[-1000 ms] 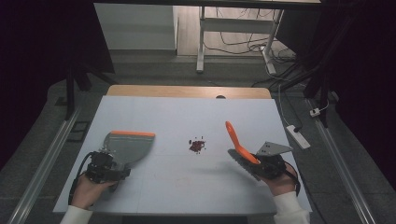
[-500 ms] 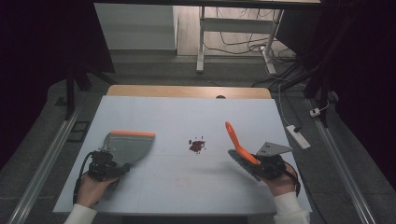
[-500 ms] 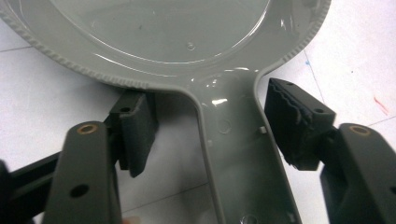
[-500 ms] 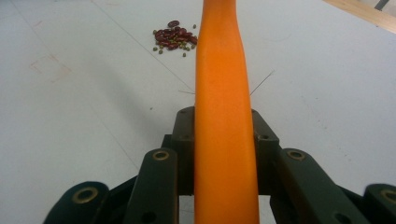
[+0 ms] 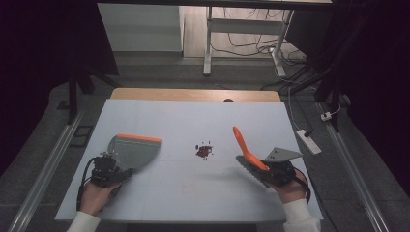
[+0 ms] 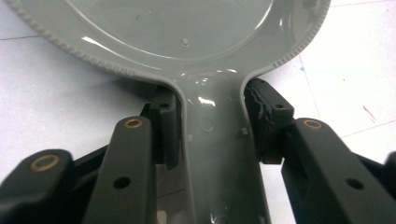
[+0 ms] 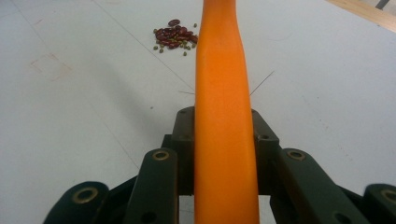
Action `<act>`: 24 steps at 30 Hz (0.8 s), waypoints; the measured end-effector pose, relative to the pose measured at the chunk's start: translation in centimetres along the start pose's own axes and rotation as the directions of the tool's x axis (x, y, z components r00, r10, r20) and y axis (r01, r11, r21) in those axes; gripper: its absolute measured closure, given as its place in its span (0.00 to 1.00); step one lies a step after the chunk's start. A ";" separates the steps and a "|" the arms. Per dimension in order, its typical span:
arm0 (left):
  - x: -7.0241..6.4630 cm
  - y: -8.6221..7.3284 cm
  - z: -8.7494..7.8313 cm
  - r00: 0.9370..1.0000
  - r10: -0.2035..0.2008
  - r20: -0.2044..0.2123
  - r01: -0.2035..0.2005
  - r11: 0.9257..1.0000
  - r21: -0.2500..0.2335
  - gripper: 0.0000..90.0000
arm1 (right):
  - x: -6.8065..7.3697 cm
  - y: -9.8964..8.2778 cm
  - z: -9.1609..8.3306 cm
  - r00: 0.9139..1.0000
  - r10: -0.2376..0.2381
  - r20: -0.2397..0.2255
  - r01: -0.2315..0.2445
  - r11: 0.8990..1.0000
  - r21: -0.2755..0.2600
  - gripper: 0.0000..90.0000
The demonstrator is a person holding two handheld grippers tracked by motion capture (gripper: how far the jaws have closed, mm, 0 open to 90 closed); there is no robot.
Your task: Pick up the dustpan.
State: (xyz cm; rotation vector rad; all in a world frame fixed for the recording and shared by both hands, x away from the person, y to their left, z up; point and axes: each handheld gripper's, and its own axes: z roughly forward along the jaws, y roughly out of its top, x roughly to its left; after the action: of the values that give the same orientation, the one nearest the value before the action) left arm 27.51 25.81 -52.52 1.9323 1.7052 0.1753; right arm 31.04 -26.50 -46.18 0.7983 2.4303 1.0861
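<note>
two grippers grasp tools: left gripper [image 5: 107, 170] has just clamped the glossy grey plastic dustpan [image 5: 135, 150]; right gripper [image 5: 273, 172] clenches the orange-handled brush [image 5: 245, 151].

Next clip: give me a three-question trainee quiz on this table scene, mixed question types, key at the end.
1. True or false: the left tool grips the grey dustpan by its handle.
2. What does the right tool hold? A) a sponge B) an orange-handled brush C) a cup
3. What lies on the table between dustpan and brush?

Key
1. True; its jaws have just closed onto the handle.
2. B
3. A small pile of red and green beans.
</note>
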 end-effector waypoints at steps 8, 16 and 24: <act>0.3 0.0 -0.1 1.000 -0.007 0.010 0.007 1.000 -0.007 0.68 | 0.0 0.0 0.1 1.000 -0.002 0.000 0.002 1.000 0.001 0.78; 1.0 0.0 -0.3 1.000 0.000 0.021 0.000 1.000 -0.025 0.68 | 0.0 0.1 -0.1 1.000 -0.001 0.000 0.001 1.000 -0.010 0.78; 1.4 0.0 -0.5 1.000 0.012 0.028 -0.011 0.999 -0.044 0.69 | 0.0 0.0 -0.1 1.000 0.000 0.002 0.000 1.000 -0.010 0.78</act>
State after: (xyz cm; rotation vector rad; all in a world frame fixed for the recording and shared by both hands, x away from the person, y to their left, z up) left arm 27.55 27.28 -52.42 1.9040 1.6586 0.1870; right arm 30.98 -26.52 -46.07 0.7963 2.4216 1.0957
